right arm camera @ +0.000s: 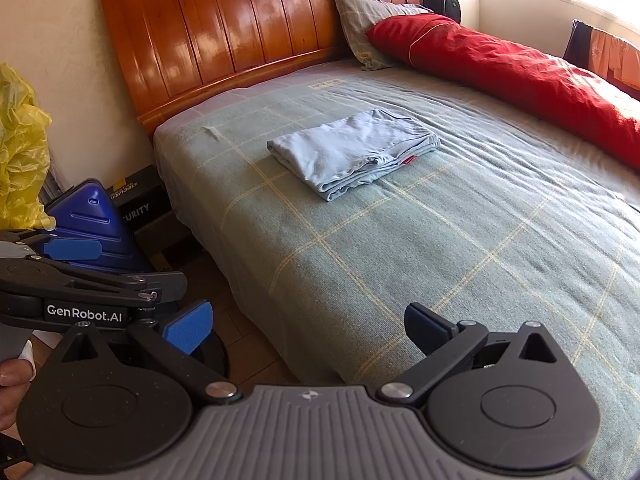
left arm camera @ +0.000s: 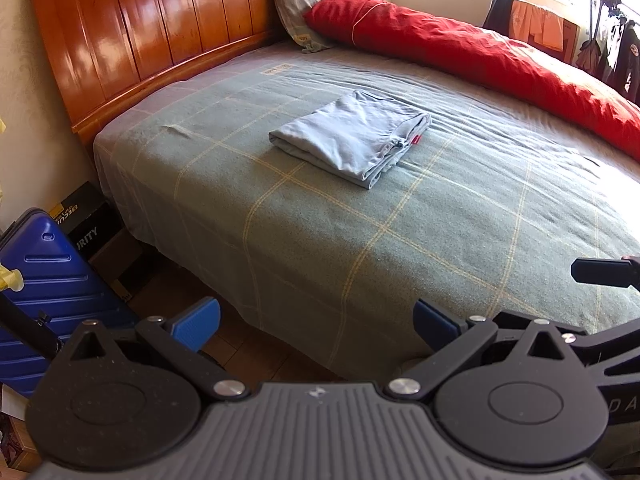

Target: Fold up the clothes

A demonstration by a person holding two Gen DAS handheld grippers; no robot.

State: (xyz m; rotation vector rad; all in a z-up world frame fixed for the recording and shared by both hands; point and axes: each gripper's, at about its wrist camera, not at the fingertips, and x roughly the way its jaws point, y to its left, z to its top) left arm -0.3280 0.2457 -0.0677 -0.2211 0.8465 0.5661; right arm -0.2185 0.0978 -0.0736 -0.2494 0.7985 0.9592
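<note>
**Supervisor:** What does your left wrist camera give you?

**Operator:** My left claw point(left arm camera: 316, 322) hangs off the near edge of the bed, its blue-padded fingers spread wide apart with nothing between them. Well ahead, the pale blue cotton garment point(left arm camera: 352, 140) lies on the grey-green checked bedsheet point(left arm camera: 320, 240) as a tidy, layered rectangle, a small red tag showing at its near right edge. Beyond it a rumpled red duvet point(left arm camera: 500, 56) runs along the far side, with a grey checked pillow point(left arm camera: 296, 8) leaning on the glossy wooden headboard point(left arm camera: 140, 28). A blue hard-shell suitcase point(left arm camera: 52, 272) stands on the floor to the left

**Supervisor:** And the right wrist?

**Operator:** Much the same. My right claw point(right arm camera: 308, 326) is also spread wide and holds nothing, low over the bed's corner. The folded garment point(right arm camera: 352, 152) sits flat, well away from both claws. The left claw point(right arm camera: 72, 250) shows side-on at the left, and a yellow plastic bag point(right arm camera: 20, 148) hangs by the wall

**Supervisor:** Which step is this?

**Operator:** I judge the folding finished for this piece: edges stacked, nothing loose. Next I'd either fetch another garment, though I see none on the bed, or reach forward to press the stack flat
</note>
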